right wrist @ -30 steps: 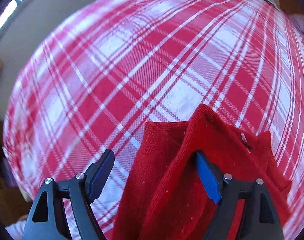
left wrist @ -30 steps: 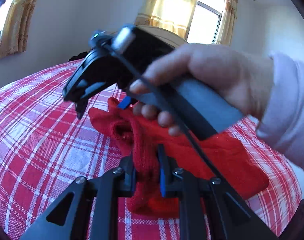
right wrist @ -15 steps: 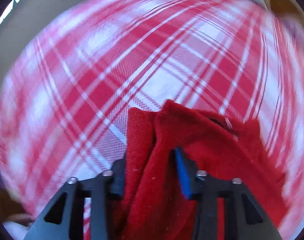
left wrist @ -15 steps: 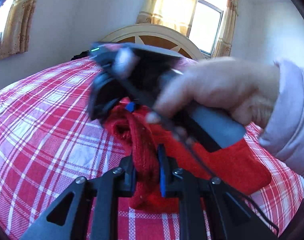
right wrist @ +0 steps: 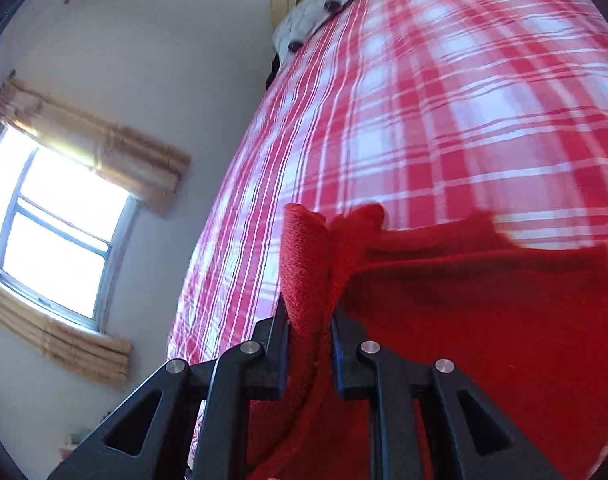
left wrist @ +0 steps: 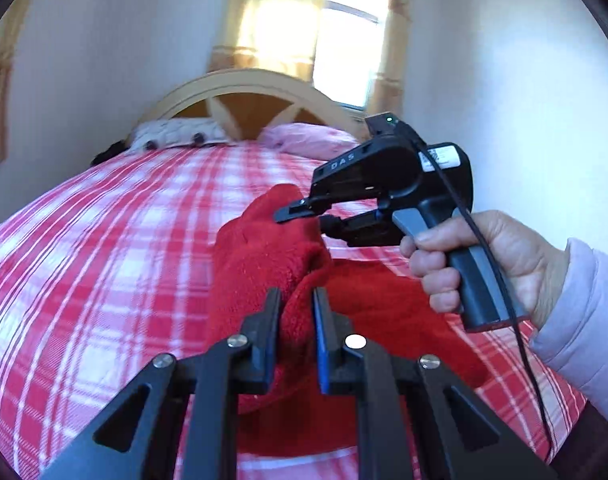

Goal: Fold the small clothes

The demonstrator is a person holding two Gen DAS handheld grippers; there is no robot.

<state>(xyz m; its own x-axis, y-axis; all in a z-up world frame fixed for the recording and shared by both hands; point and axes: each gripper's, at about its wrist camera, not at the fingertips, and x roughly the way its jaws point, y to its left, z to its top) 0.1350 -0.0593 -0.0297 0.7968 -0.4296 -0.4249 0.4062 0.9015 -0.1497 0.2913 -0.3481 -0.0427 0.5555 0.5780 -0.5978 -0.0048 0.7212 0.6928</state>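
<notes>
A red knitted garment (left wrist: 264,248) lies partly lifted on the red-and-white plaid bed cover (left wrist: 104,260). My left gripper (left wrist: 298,296) is shut on a bunched fold of it at the near edge. In the left wrist view my right gripper (left wrist: 304,220), held by a hand (left wrist: 504,264) in a pale pink sleeve, pinches a raised peak of the same cloth. In the right wrist view the right gripper (right wrist: 308,316) has its jaws closing, with a thick fold of the red garment (right wrist: 484,320) pressed between the pads. The cloth stretches between both grippers.
The plaid cover (right wrist: 444,100) spreads wide to the left and far side. A wooden headboard (left wrist: 256,96), a white pillow (left wrist: 176,134) and a pink pillow (left wrist: 304,138) lie at the far end. Curtained windows (right wrist: 56,232) and white walls surround the bed.
The right gripper went from wide open around the cloth to pinching it, then swung right and rolled, lifting a peak of fabric. The left gripper rose a little, still holding its fold.
</notes>
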